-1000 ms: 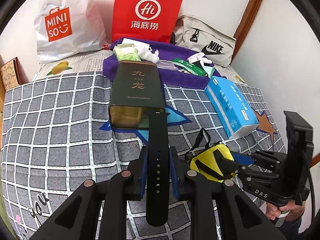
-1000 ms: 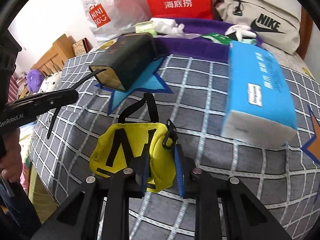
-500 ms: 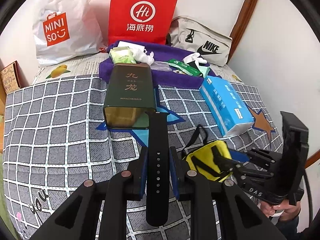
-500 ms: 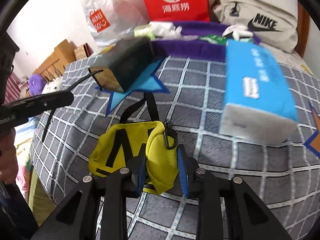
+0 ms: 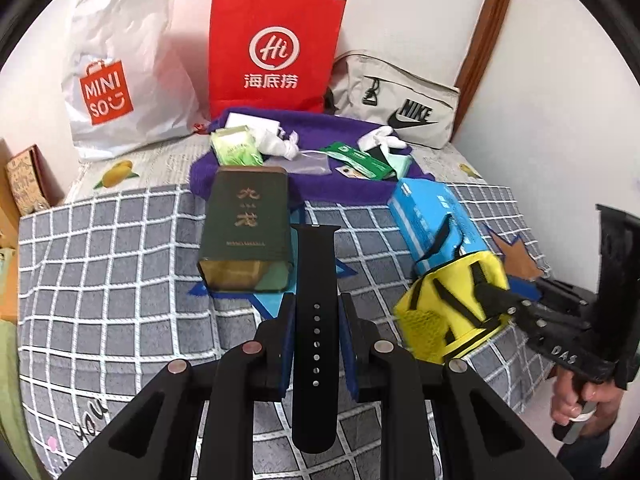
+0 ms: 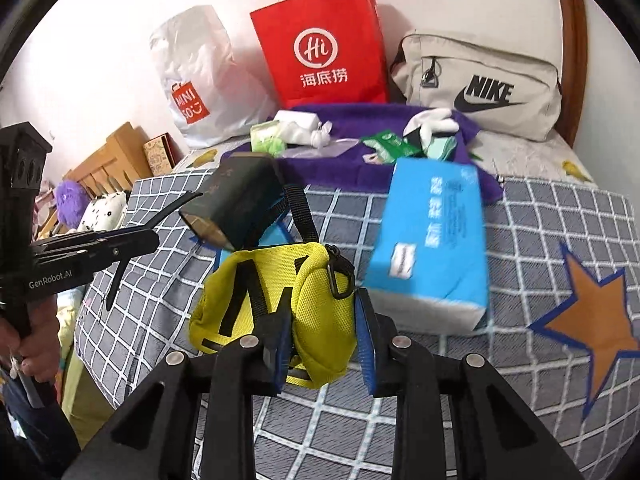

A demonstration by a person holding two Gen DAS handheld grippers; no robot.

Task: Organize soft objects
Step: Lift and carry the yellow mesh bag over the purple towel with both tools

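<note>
Above the bed (image 5: 100, 264), the left gripper (image 5: 316, 316) had its jaws pinching a black strap (image 5: 314, 280); the right gripper (image 6: 322, 320) gripped the yellow pouch (image 6: 280, 292), presumably for sorting.

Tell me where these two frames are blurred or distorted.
Left wrist view: yellow pouch and blue tissue pack motion-smeared, black strap sharp. Right wrist view: tissue pack print smeared, pouch fairly crisp. Both: fisheye bends the checked bedspread grid, corners dark.
</note>
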